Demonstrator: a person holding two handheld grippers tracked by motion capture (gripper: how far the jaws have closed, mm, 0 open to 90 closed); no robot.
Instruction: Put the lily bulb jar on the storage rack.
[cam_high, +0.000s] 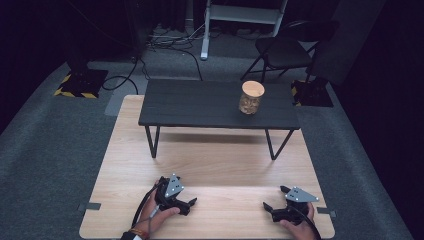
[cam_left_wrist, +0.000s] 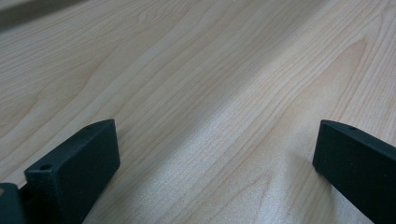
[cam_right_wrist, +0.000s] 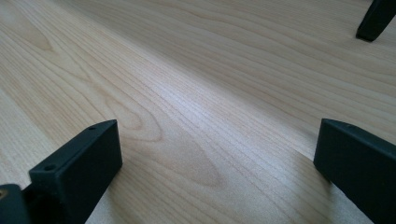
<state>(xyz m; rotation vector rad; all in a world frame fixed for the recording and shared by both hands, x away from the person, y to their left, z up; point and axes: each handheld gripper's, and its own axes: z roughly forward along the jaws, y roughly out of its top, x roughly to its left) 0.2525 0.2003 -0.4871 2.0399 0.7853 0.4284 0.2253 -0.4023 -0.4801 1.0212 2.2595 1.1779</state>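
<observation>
Near front edge: grippers (cam_high: 191, 203) (cam_high: 266, 207) apart

A glass jar (cam_high: 250, 98) with a flat, light wooden lid stands upright on the right part of a dark low table (cam_high: 200, 105) set on the worktop (cam_high: 210, 165). It holds brownish contents. It stands well beyond both pairs of jaws, far ahead of them, nearer the right pair.

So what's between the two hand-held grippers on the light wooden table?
Nothing: in the high view, bare light wooden table separates the left hand-held gripper from the right hand-held gripper. Both gripper views show bare wood between wide-open jaws.
</observation>
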